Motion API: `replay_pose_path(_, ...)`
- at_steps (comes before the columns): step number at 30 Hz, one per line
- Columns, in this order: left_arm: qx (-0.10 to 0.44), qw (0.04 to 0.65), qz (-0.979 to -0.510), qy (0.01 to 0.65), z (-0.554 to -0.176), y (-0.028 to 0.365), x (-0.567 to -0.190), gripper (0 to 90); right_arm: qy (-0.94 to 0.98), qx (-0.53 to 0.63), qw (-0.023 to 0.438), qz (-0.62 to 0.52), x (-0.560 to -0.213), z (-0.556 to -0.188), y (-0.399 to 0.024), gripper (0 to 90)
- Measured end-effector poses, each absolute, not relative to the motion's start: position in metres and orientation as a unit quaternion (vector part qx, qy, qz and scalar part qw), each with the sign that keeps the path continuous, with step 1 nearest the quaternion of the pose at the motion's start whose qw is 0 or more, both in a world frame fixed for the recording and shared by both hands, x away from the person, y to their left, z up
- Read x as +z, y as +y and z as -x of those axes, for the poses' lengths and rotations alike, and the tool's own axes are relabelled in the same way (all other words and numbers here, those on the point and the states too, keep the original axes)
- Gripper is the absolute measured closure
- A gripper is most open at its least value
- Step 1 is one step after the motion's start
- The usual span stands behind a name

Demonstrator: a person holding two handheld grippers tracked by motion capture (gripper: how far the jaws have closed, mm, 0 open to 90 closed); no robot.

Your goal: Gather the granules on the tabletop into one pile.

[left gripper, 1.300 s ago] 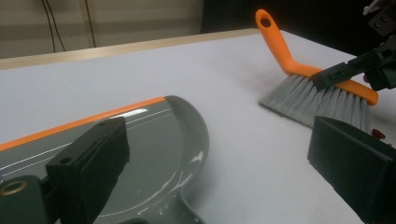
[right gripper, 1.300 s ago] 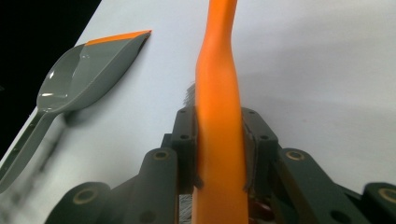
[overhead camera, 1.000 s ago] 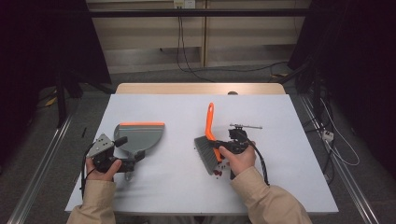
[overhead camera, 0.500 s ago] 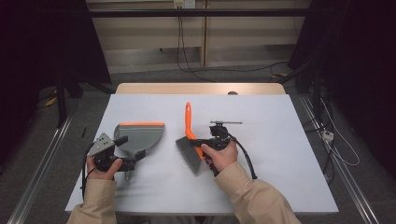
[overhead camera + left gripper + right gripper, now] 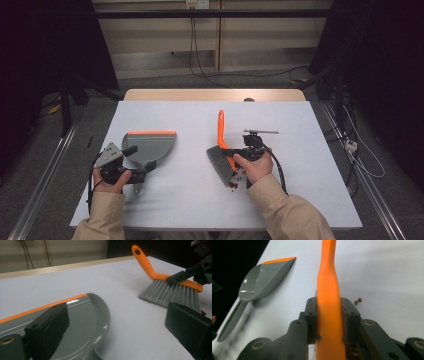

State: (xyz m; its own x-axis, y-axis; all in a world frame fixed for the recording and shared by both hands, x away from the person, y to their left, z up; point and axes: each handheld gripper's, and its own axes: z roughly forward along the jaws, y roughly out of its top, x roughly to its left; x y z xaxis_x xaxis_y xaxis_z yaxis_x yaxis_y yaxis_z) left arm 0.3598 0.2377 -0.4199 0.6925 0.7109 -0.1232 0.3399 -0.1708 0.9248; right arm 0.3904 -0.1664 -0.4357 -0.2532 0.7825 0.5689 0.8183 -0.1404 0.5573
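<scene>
Right claw: the right claw (image 5: 231, 151) is pinched on the orange plastic handle of the hand brush with grey bristles (image 5: 220, 131); in the right gripper view both pads press the handle's flanks (image 5: 329, 315).
Brush: the handle runs on ahead of the right claw towards the far edge of the bench; the bristle head (image 5: 219, 163) hangs below the grip, tips at the white bench top (image 5: 300, 200).
Crumbs: a few small dark red and brown bits (image 5: 235, 184) lie just behind the bristles, near the right hand (image 5: 255, 167); two more sit just right of the right claw (image 5: 358, 300).
Left claw: the left claw (image 5: 145, 170) is on the stem of the grey plastic dustpan with an orange lip (image 5: 150, 145); the pictures do not show whether its jaws press the stem or stand spread, so I cannot tell.
Dustpan: its scoop lies flat ahead of the left claw, orange lip (image 5: 50, 305) turned to the far side.
Gap: a bare strip of bench lies between the dustpan's rounded side and the bristles; the two are well apart.
Edges: open surface beyond both tools up to the far wooden edge (image 5: 215, 95); the bench's left edge is near the left hand (image 5: 112, 175), and wide room lies right of the right claw.
</scene>
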Motion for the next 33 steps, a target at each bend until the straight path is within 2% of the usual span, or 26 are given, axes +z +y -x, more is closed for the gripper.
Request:
replay_pose_path(8, 0.171, 0.538, -0.746, 0.353, -0.360, 0.237, -0.420, 5.4, -0.665, -0.490, 0.029, 0.562, -0.421, -0.387, -0.167, 71.4)
replay_pose_path(15, 0.169, 0.539, -0.746, 0.354, -0.361, 0.238, -0.421, 5.4, -0.743, -0.485, 0.036, 0.460, -0.399, -0.386, -0.166, 71.4)
replay_pose_path(23, 0.168, 0.538, -0.746, 0.355, -0.361, 0.238, -0.422, 5.4, -0.804, -0.456, 0.081, 0.373, -0.409, -0.375, -0.162, 71.4)
replay_pose_path(33, 0.166, 0.536, -0.748, 0.355, -0.362, 0.237, -0.423, 5.4, -0.829, -0.440, 0.079, 0.336, -0.426, -0.382, -0.172, 71.4)
